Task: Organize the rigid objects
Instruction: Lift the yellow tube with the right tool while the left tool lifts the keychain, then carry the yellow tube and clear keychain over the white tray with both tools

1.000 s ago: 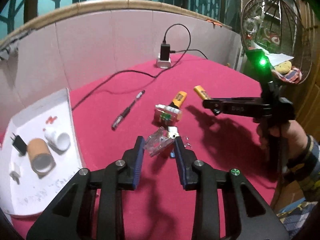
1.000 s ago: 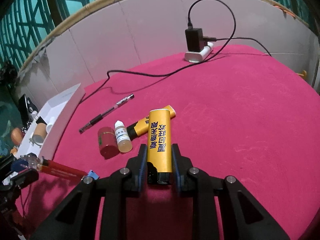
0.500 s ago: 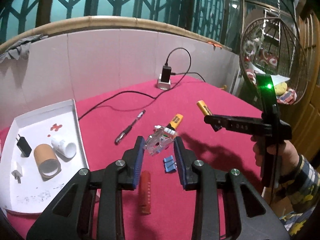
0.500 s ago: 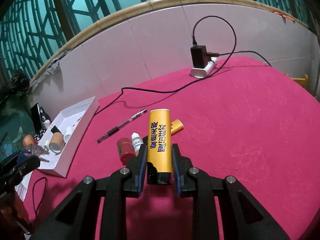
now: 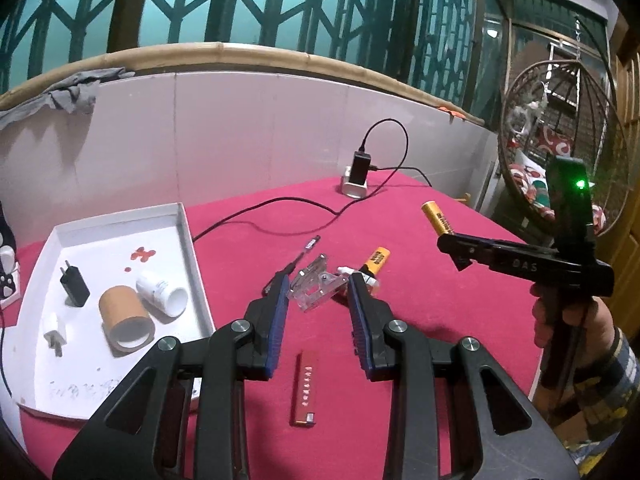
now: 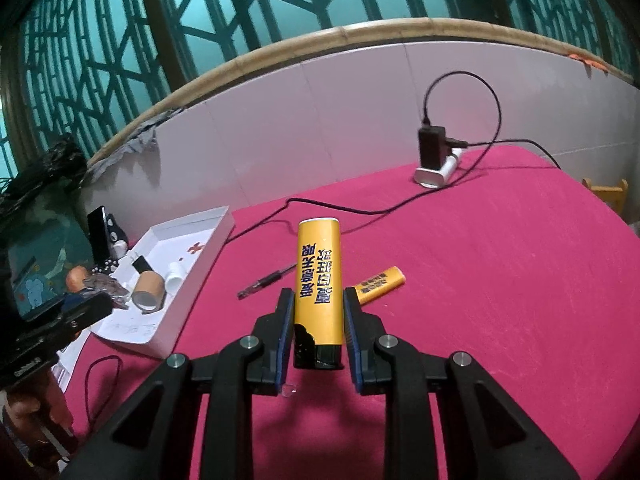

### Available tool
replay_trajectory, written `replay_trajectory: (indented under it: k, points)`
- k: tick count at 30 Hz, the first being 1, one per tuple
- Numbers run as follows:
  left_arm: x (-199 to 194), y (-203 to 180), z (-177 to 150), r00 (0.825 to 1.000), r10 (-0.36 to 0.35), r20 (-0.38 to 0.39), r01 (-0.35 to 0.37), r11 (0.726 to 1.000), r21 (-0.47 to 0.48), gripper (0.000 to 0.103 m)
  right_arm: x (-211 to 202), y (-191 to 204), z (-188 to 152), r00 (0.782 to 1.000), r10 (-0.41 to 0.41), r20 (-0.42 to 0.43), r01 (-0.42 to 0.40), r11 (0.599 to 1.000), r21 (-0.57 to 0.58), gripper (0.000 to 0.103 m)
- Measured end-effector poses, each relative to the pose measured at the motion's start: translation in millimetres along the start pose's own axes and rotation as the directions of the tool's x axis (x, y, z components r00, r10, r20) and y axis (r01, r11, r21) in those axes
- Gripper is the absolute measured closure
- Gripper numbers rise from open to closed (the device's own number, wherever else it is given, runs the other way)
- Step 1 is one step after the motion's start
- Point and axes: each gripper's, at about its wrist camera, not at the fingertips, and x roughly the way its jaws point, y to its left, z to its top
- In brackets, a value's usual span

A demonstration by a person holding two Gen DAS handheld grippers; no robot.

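The left gripper (image 5: 318,300) is clamped on a clear plastic piece (image 5: 316,288), which sits tilted between its blue pads, up off the red worktop (image 5: 400,216). Below it on the cloth lies a red lighter (image 5: 305,389), lengthwise toward the camera. Just beyond the clear piece lie a small white bottle (image 5: 347,270) and a yellow lighter (image 5: 375,261), with a pen (image 5: 294,264) to their left. Further left, a white tray (image 5: 191,252) holds a cardboard roll (image 5: 124,318), a white bottle lying on its side (image 5: 163,294), a black plug (image 5: 74,289) and a small white plug (image 5: 54,336). At the far edge a charger (image 5: 359,170) stands in a white socket block, its cable (image 5: 276,204) trailing across the cloth.

The right gripper (image 6: 318,322) is closed on a second yellow lighter (image 6: 319,280), gripped near its black cap so that the yellow body points forward past the fingertips, clear of the worktop (image 6: 500,280). In the left wrist view the same lighter (image 5: 436,218) sticks out from the right gripper (image 5: 454,246), high to the right of the table things; a hand (image 5: 572,320) in a patterned sleeve holds the handle. Beneath and beyond the held lighter lie the other yellow lighter (image 6: 378,285) to the right and the pen (image 6: 267,281) to the left. The tray (image 6: 208,248) is well to the left, with the left gripper (image 6: 80,312) hanging near its front corner.
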Motion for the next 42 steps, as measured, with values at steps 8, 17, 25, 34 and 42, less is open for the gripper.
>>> replay_trajectory:
  k: [8,17,25,34,42]
  points:
    - [-10.8,26.4,-4.4,0.998,0.058,0.022,-0.056,0.996,-0.066,0.074,2.7,25.3,6.4,1.0,0.018,-0.011,-0.019,0.998,-0.052,0.08]
    - [-29.1,84.5,-14.2,0.984,0.174,0.036,-0.163,0.967,-0.198,0.074,15.4,69.7,19.4,0.998,0.062,-0.028,-0.065,0.986,-0.154,0.08]
    - [-41.6,116.0,-23.1,0.971,0.235,0.04,-0.216,0.939,-0.267,0.074,30.7,108.9,28.6,0.994,0.096,-0.047,-0.104,0.968,-0.228,0.08]
    - [-46.5,143.4,-32.0,0.963,0.269,0.02,-0.247,0.908,-0.338,0.074,63.9,146.7,36.8,0.988,0.114,-0.107,-0.14,0.947,-0.289,0.08]
    - [-54.3,169.4,-38.2,0.947,0.322,0.013,-0.294,0.88,-0.374,0.074,95.6,172.0,40.0,0.981,0.109,-0.159,-0.156,0.933,-0.324,0.08]
